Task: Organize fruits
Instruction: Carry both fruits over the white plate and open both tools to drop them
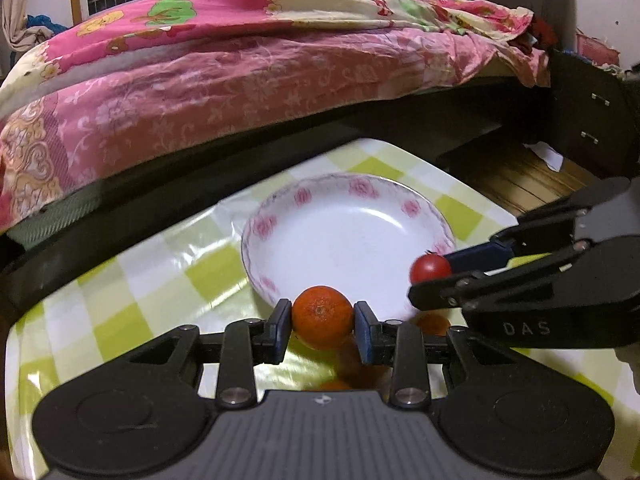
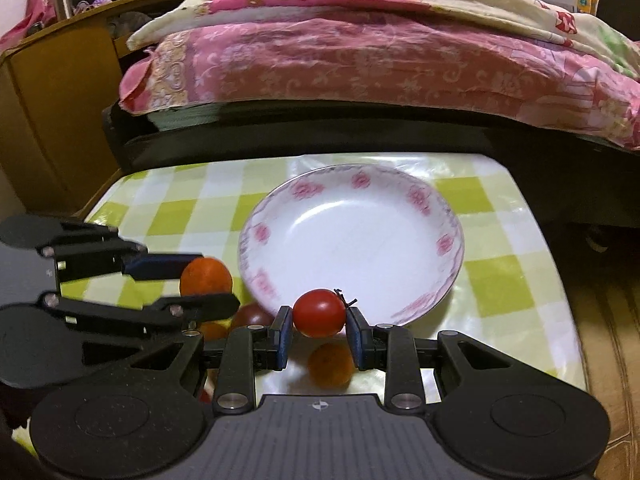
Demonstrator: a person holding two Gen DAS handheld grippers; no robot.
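Observation:
My left gripper (image 1: pixel 322 318) is shut on an orange mandarin (image 1: pixel 322 316), held just above the near rim of a white plate with pink flowers (image 1: pixel 344 236). My right gripper (image 2: pixel 319 314) is shut on a red cherry tomato (image 2: pixel 319 313) at the plate's near edge (image 2: pixel 360 236). In the left wrist view the right gripper (image 1: pixel 430 276) with the tomato (image 1: pixel 430 267) comes in from the right. In the right wrist view the left gripper (image 2: pixel 206 280) with the mandarin (image 2: pixel 205 276) is at the left. The plate holds no fruit.
More fruit lies on the green-and-white checked tablecloth (image 2: pixel 180 212) below the grippers: an orange one (image 2: pixel 330 364) and a dark red tomato (image 2: pixel 254 316). A bed with pink bedding (image 1: pixel 240 80) stands behind the table. A wooden cabinet (image 2: pixel 52 120) is at the left.

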